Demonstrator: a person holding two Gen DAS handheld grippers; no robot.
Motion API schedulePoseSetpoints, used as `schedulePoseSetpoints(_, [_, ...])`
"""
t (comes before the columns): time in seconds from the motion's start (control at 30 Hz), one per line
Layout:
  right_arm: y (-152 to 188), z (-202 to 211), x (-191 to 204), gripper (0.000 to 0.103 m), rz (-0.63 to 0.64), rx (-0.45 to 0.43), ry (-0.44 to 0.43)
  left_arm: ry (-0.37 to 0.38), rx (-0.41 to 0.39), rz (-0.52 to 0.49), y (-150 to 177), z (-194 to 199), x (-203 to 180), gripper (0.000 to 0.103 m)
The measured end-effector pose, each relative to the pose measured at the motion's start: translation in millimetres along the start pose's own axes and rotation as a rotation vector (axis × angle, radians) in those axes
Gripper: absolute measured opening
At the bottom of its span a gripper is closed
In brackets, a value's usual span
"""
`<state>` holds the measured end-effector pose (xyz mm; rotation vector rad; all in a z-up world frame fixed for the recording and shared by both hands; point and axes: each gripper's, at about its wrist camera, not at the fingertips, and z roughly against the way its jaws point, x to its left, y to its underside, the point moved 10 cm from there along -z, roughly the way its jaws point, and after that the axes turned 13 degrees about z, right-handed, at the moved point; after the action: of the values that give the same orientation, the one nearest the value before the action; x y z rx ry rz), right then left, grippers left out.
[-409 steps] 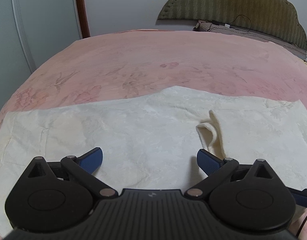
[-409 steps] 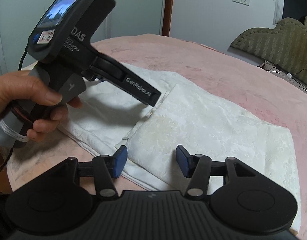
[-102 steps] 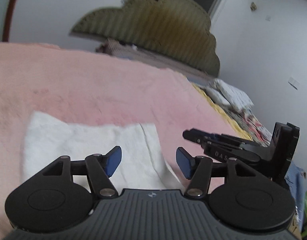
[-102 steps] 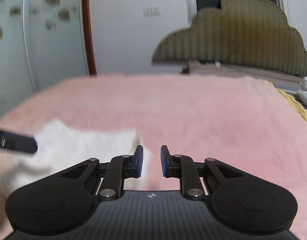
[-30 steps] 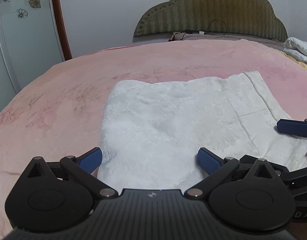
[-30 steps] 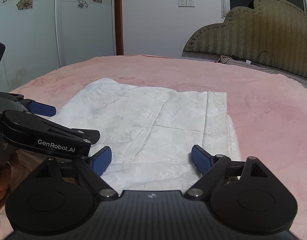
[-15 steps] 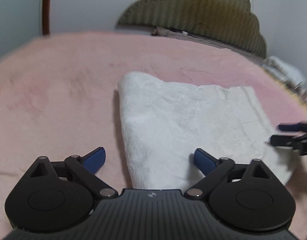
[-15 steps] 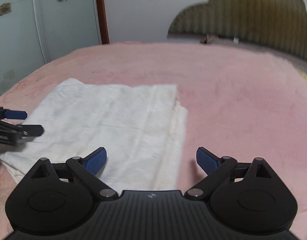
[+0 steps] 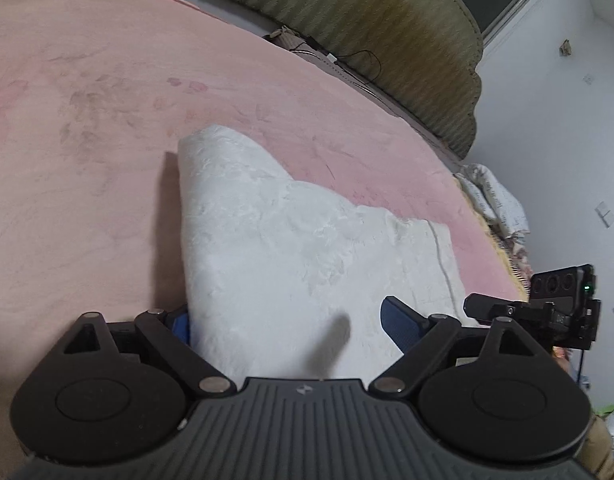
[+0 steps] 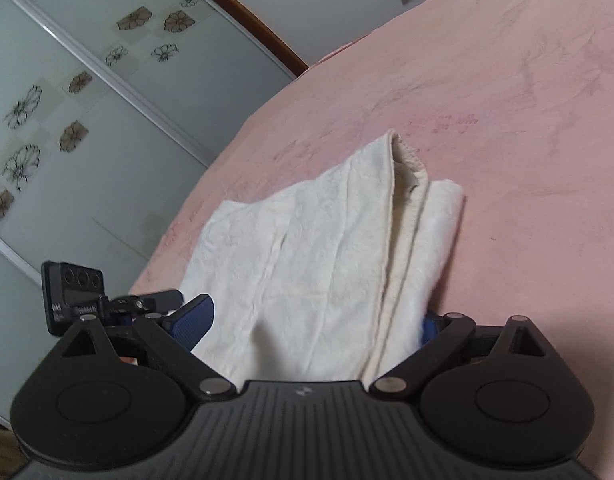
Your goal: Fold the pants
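The white pants [image 9: 287,240] lie folded into a thick rectangle on the pink bed [image 9: 87,120]. My left gripper [image 9: 289,322] straddles their near left corner. Its jaws are closing with the cloth between them, the left pad half hidden under the edge, and the pads do not press. In the right wrist view the pants [image 10: 307,240] show their layered edge on the right. My right gripper [image 10: 311,322] stands wide open around the near right corner, its right pad tucked beneath the cloth. Each view shows the other gripper at the side: the right gripper [image 9: 527,312] and the left gripper [image 10: 107,304].
A padded olive headboard [image 9: 387,32] with cables runs along the far end of the bed. Patterned bedding [image 9: 495,196] is piled at the right edge. Frosted sliding doors with flower prints [image 10: 87,120] stand beyond the bed's left side. Pink blanket [image 10: 527,120] surrounds the pants.
Both grippers have rolled and moved in onto the pants' near corners, so cloth now lies between each pair of fingers. The left fingers stand a little narrower than before.
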<state>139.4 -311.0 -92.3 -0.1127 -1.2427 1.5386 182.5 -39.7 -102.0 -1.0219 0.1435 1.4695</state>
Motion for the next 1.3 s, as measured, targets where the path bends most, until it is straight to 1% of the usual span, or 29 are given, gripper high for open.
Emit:
schedulePoseSetpoints(0.03, [-1, -4, 0, 0.096, 0.007, -0.005, 0.007, -0.035, -0.016, -0.018, 0, -1, -2, 0.073])
schedulePoseSetpoints(0.07, [-1, -6, 1, 0.093, 0.022, -0.007, 0.027, -0.092, -0.034, -0.049, 1, 0, 0, 0.054])
schedulePoseSetpoints(0.1, [0, -7, 1, 0.081, 0.036, -0.005, 0.06, -0.137, -0.049, -0.084, 1, 1, 0, 0.046])
schedulePoseSetpoints(0.13, [1, -4, -2, 0.057, 0.046, 0.0, 0.106, -0.142, -0.054, -0.107, 2, 2, -1, 0.038])
schedulePoseSetpoints(0.17, [4, -1, -8, 0.044, 0.044, 0.005, 0.164, -0.143, -0.07, -0.119, 2, 6, -3, 0.024])
schedulePoseSetpoints(0.23, [7, 7, -10, 0.034, 0.009, -0.016, 0.157, -0.153, -0.099, -0.142, 2, 12, -7, 0.016])
schedulePoseSetpoints(0.27, [8, 10, -8, 0.031, 0.001, -0.03, 0.154, -0.158, -0.115, -0.161, 3, 14, -10, 0.012])
schedulePoseSetpoints(0.3, [8, 13, -5, 0.024, 0.003, -0.045, 0.154, -0.169, -0.131, -0.186, 4, 16, -14, 0.01])
schedulePoseSetpoints(0.33, [7, 16, 1, 0.022, 0.011, -0.058, 0.153, -0.183, -0.152, -0.216, 5, 20, -19, 0.009])
schedulePoseSetpoints(0.37, [5, 18, 7, 0.021, 0.027, -0.067, 0.164, -0.187, -0.176, -0.244, 6, 25, -26, 0.009])
schedulePoseSetpoints(0.43, [1, 24, 25, 0.019, 0.08, -0.084, 0.178, -0.173, -0.221, -0.281, 3, 37, -36, 0.009])
schedulePoseSetpoints(0.5, [-7, 29, 40, 0.019, 0.122, -0.104, 0.178, -0.16, -0.259, -0.308, -5, 50, -46, 0.009])
schedulePoseSetpoints(0.53, [-13, 32, 48, 0.019, 0.151, -0.113, 0.174, -0.168, -0.284, -0.328, -10, 57, -49, 0.009])
schedulePoseSetpoints(0.6, [-26, 33, 59, 0.019, 0.194, -0.135, 0.165, -0.19, -0.332, -0.379, -24, 66, -56, 0.01])
schedulePoseSetpoints(0.67, [-42, 28, 65, 0.019, 0.213, -0.156, 0.153, -0.215, -0.356, -0.405, -40, 72, -60, 0.01])
schedulePoseSetpoints(0.8, [-76, 2, 68, 0.019, 0.252, -0.179, 0.163, -0.291, -0.4, -0.449, -72, 72, -56, 0.011])
schedulePoseSetpoints(0.9, [-94, -27, 61, 0.019, 0.246, -0.178, 0.157, -0.343, -0.404, -0.454, -96, 62, -41, 0.012])
schedulePoseSetpoints(1.0, [-107, -59, 49, 0.019, 0.234, -0.162, 0.164, -0.378, -0.381, -0.425, -116, 48, -21, 0.013])
schedulePoseSetpoints(1.1, [-110, -90, 33, 0.019, 0.23, -0.129, 0.2, -0.41, -0.313, -0.38, -126, 22, 5, 0.014])
schedulePoseSetpoints(1.13, [-108, -100, 27, 0.02, 0.233, -0.106, 0.221, -0.429, -0.28, -0.363, -127, 12, 17, 0.016])
schedulePoseSetpoints(1.17, [-105, -109, 21, 0.021, 0.243, -0.078, 0.261, -0.455, -0.254, -0.348, -127, 3, 28, 0.022])
schedulePoseSetpoints(1.2, [-101, -120, 13, 0.029, 0.247, -0.039, 0.316, -0.483, -0.238, -0.338, -127, -2, 37, 0.029])
schedulePoseSetpoints(1.23, [-96, -128, 4, 0.037, 0.239, 0.004, 0.361, -0.507, -0.233, -0.334, -128, -3, 43, 0.039])
schedulePoseSetpoints(1.27, [-90, -131, -3, 0.041, 0.228, 0.027, 0.388, -0.522, -0.239, -0.327, -128, 2, 47, 0.046])
schedulePoseSetpoints(1.3, [-87, -128, -7, 0.047, 0.214, 0.026, 0.392, -0.524, -0.261, -0.32, -130, 12, 48, 0.05])
